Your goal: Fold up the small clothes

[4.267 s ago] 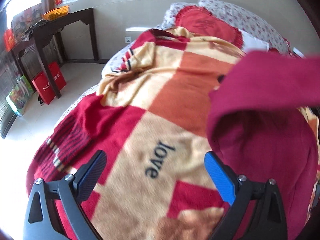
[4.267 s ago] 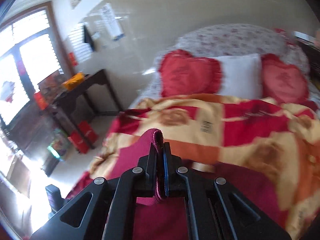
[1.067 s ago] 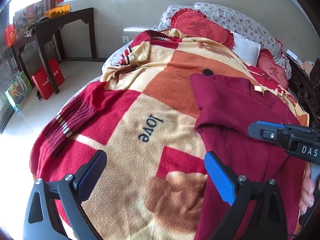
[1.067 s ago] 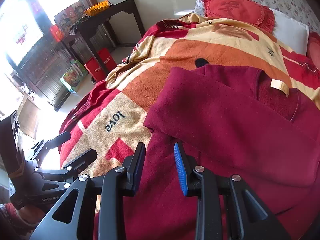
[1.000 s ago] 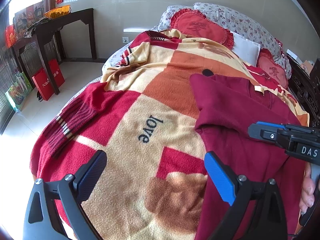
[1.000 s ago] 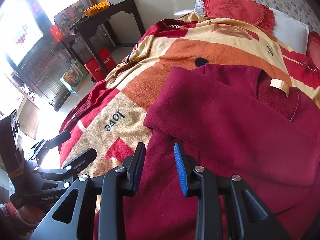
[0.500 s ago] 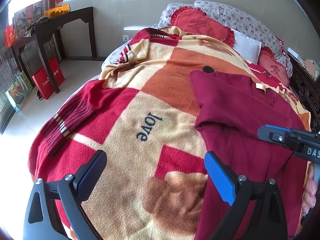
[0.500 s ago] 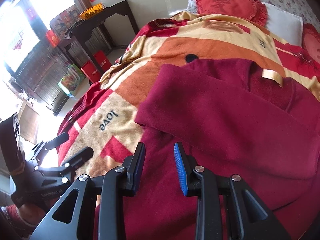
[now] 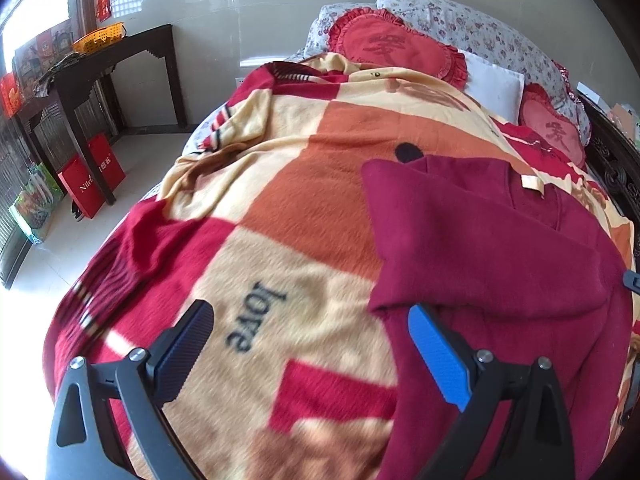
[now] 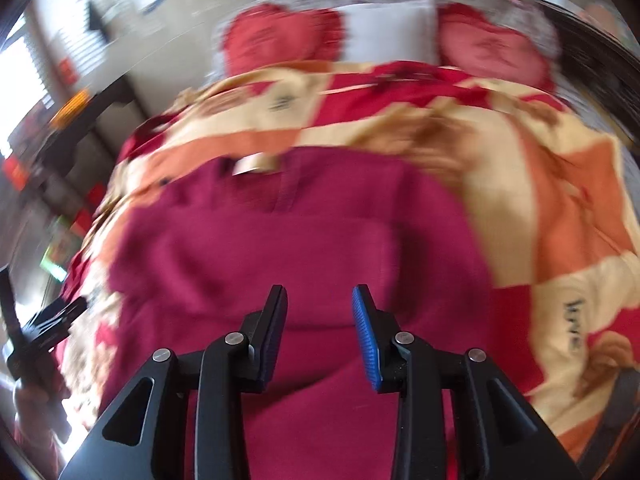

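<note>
Sunlight is coming in at the far left, where a dark side table (image 9: 120, 46) is standing against the wall with red bags at its foot. Moving right, a patterned blanket (image 9: 280, 216) is covering the bed, printed with the word "love". The left hand-held gripper (image 9: 310, 346) is hovering wide open over that blanket, empty, its blue pad at the edge of the maroon sweater (image 9: 480, 248). The sweater is lying on the right part of the bed, one sleeve folded across its body. The right hand-held gripper (image 10: 320, 336) is hanging over the sweater's middle, its jaws having just been opening, parted with nothing between them. That view is blurring.
</note>
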Tool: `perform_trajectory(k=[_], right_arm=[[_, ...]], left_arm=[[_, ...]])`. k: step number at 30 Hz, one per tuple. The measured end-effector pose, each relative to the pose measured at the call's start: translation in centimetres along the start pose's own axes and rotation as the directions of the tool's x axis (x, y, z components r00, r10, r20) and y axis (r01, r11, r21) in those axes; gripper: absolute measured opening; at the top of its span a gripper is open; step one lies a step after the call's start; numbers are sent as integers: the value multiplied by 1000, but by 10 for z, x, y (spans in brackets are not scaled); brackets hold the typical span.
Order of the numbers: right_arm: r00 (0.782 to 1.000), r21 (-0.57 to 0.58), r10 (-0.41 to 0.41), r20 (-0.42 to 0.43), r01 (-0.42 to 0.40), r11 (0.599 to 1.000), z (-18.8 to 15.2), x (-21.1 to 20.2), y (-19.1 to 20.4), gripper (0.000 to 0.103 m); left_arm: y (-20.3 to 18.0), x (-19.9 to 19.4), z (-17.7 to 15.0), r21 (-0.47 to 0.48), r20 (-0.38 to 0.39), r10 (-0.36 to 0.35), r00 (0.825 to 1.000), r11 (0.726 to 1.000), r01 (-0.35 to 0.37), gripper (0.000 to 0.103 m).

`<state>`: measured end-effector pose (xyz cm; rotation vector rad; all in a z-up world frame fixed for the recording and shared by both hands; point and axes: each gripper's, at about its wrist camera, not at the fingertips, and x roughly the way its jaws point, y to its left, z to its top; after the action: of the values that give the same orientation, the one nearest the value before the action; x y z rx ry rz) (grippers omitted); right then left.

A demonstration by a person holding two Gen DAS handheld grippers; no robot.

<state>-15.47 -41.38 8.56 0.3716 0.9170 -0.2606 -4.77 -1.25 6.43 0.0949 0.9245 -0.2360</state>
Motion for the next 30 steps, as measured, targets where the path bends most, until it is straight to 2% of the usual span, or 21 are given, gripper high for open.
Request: perform_trajectory(k=[2, 4, 9, 10, 11, 12, 14, 15, 18, 20, 22, 23, 25, 26, 30], right_arm=[[999, 33, -34, 6, 33, 999, 5, 5, -17, 16], [1000, 45, -28, 8, 27, 999, 11, 16, -25, 17], [999, -29, -14, -48, 13, 999, 21, 60, -13, 15], [998, -54, -33, -61, 30, 998, 23, 68, -10, 1], [994, -101, -100, -47, 95, 990, 24, 71, -5, 0], [989, -145, -148, 3, 147, 978, 25, 65, 0, 0], [987, -147, -119, 110, 135, 980, 29, 43, -1, 0], [983, -131, -133, 130, 150, 980, 32, 38, -4, 0], [982, -92, -173, 68, 179, 979, 38, 57, -17, 0], [986, -80, -169, 7, 169, 982, 35, 73, -23, 0], [990, -55, -142, 9, 142, 988, 31, 66, -26, 0], [994, -33, -113, 12, 113, 993, 30, 56, -28, 1], [999, 17, -36, 33, 36, 999, 20, 27, -35, 11], [999, 25, -24, 38, 23, 999, 14, 16, -36, 13], [1000, 33, 12, -22, -12, 999, -25, -19, -39, 14]], left_arm=[[-8, 7, 7, -1, 3, 3, 1000, 1000, -3, 100], [-15, 15, 14, 6, 4, 15, 1000, 1000, -15, 100], [-32, 37, 23, 28, -5, 40, 999, 999, -40, 100], [-35, 41, 24, 34, -12, 44, 999, 998, -44, 100], [-37, 44, 24, 39, -17, 46, 999, 998, -45, 100], [-39, 47, 24, 44, -19, 46, 999, 998, -46, 100], [-42, 52, 24, 52, -22, 45, 999, 998, -44, 100], [-45, 55, 23, 56, -29, 43, 999, 998, -42, 100], [-53, 64, 19, 69, -55, 42, 998, 997, -38, 100], [-56, 63, 16, 84, -63, 37, 997, 996, -32, 100], [-55, 56, 15, 100, -57, 32, 998, 995, -27, 100], [-53, 51, 15, 107, -50, 33, 998, 994, -27, 100], [-49, 41, 14, 107, -42, 29, 999, 994, -24, 100], [-47, 36, 13, 106, -39, 23, 999, 994, -19, 100], [-42, 12, 5, 123, -19, 2, 1000, 992, 1, 100]])
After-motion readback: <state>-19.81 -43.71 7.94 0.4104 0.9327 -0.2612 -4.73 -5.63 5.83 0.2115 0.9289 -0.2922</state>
